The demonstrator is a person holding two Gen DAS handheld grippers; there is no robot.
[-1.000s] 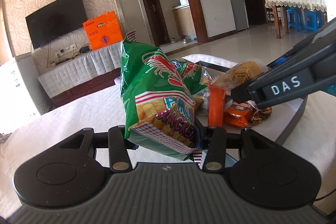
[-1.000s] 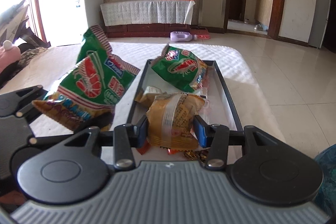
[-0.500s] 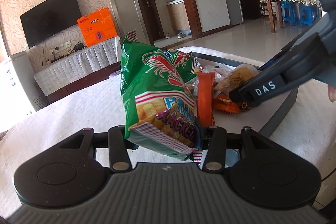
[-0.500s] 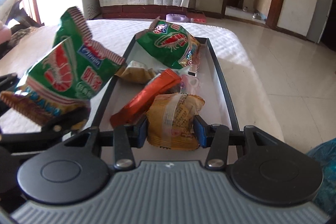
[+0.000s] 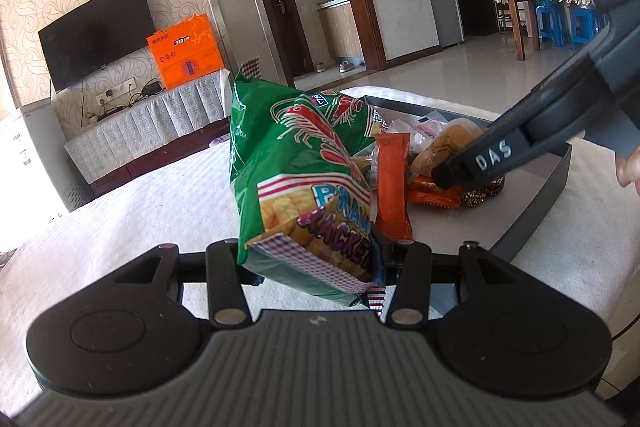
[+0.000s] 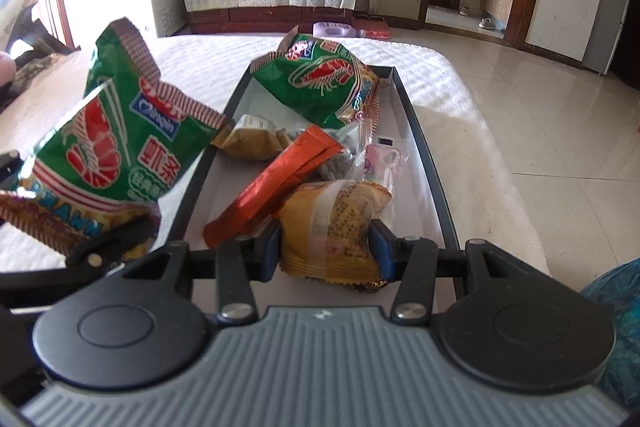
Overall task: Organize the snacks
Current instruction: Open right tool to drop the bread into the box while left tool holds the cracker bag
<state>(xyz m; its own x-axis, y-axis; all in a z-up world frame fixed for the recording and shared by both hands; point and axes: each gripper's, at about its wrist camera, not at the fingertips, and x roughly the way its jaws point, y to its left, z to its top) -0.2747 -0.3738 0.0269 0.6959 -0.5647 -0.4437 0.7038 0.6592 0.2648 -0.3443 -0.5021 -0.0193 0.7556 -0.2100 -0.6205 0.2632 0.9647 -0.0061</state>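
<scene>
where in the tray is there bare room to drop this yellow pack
The tray is bare along its right wall, beside the pink packet, and along its left wall below the tan packet. The middle is crowded: orange stick, green bag.

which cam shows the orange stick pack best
The right wrist view: the orange stick pack lies full length in the tray. In the left wrist view the green bag hides its left edge.
</scene>
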